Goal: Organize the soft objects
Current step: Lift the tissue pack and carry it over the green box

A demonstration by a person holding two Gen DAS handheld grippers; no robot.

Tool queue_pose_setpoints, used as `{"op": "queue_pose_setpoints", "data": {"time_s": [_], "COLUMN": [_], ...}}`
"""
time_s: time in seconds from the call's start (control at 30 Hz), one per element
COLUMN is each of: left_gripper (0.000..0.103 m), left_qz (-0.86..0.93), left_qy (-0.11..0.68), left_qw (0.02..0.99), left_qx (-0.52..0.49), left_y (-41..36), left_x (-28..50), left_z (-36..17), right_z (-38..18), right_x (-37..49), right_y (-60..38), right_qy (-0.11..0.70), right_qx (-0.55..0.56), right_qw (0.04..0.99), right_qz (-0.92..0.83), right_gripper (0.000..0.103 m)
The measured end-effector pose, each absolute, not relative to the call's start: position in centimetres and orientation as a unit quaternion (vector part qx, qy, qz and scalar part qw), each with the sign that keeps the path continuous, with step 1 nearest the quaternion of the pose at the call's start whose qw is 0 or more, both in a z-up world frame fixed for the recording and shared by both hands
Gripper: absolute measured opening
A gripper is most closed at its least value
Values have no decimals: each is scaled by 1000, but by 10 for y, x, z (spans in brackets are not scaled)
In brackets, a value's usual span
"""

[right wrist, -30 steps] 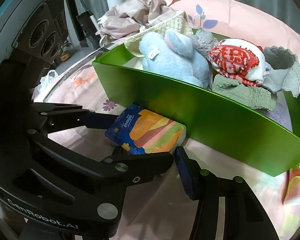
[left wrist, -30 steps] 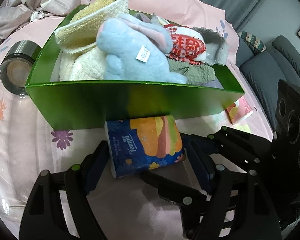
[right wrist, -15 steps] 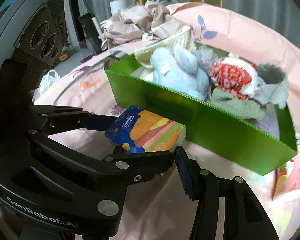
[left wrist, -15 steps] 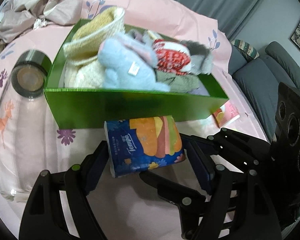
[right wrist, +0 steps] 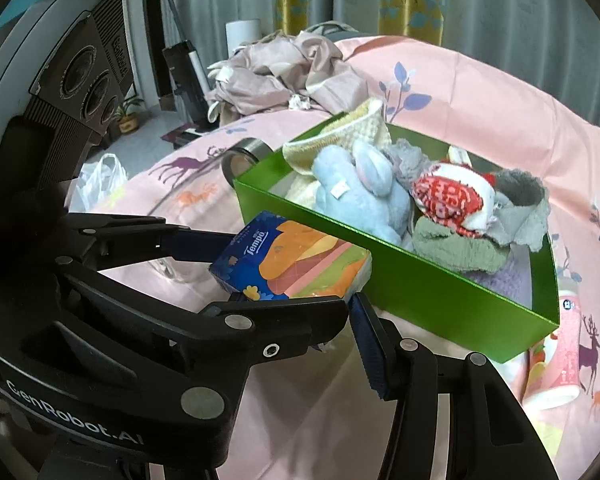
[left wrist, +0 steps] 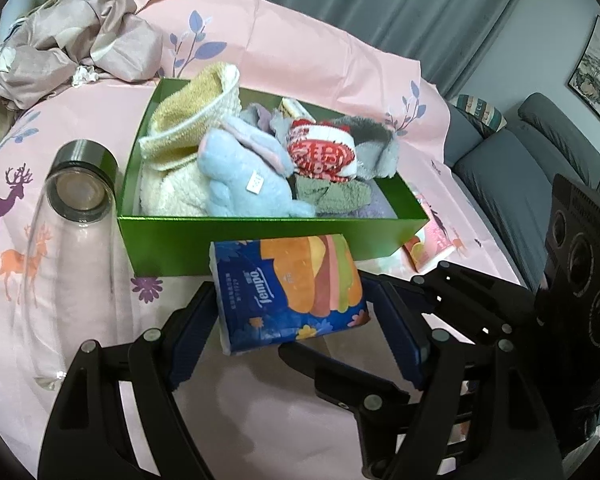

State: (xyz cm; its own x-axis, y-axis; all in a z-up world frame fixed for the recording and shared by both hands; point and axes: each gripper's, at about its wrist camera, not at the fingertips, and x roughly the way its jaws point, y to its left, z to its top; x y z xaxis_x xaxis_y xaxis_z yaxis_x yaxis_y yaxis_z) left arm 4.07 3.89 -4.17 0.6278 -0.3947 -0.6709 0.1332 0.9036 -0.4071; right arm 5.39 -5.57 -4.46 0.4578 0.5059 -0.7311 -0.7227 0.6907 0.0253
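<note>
1. The pink deer-print bedspread (left wrist: 80, 312) carries everything; bare cloth lies on the near side of the box.
2. The green rectangular cardboard box (left wrist: 260, 240) sits mid-surface, open-topped and packed to above its rim with a cream and yellow knitted towel (left wrist: 192, 120), a light-blue plush rabbit (left wrist: 244, 176), a red-and-white patterned cloth bundle (left wrist: 324, 156) and grey fleece pieces (left wrist: 376, 152). Open room shows only at its right end.
3. The clear glass jar with a metal rim (left wrist: 80, 184) lies on its side just left of the box.
4. The left gripper (left wrist: 296, 332) points toward the box's near wall, its jaws clamped on the ends of the blue Tempo tissue pack with orange and green stripes (left wrist: 288, 288), which appears raised just before that wall, level with its rim.
5. The right gripper (right wrist: 300, 276) meets the same pack from the right side; whether its spread jaws touch it cannot be told.
</note>
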Motion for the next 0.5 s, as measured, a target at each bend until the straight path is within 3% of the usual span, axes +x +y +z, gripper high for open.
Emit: {"op": "queue_pose_setpoints", "data": {"time_s": [0.5], "left_gripper": [77], "left_qz": [-148], "left_qy": [388], "left_qw": [896], "left_qx": [-155], "left_y": [34], "left_x": [31], "left_z": [-19], "right_z": [-23], "right_x": [44], "right_y": [-58], "right_qy": [342], "right_qx": [-140], "right_qw": [853], "right_qz": [368], "right_gripper": [55]}}
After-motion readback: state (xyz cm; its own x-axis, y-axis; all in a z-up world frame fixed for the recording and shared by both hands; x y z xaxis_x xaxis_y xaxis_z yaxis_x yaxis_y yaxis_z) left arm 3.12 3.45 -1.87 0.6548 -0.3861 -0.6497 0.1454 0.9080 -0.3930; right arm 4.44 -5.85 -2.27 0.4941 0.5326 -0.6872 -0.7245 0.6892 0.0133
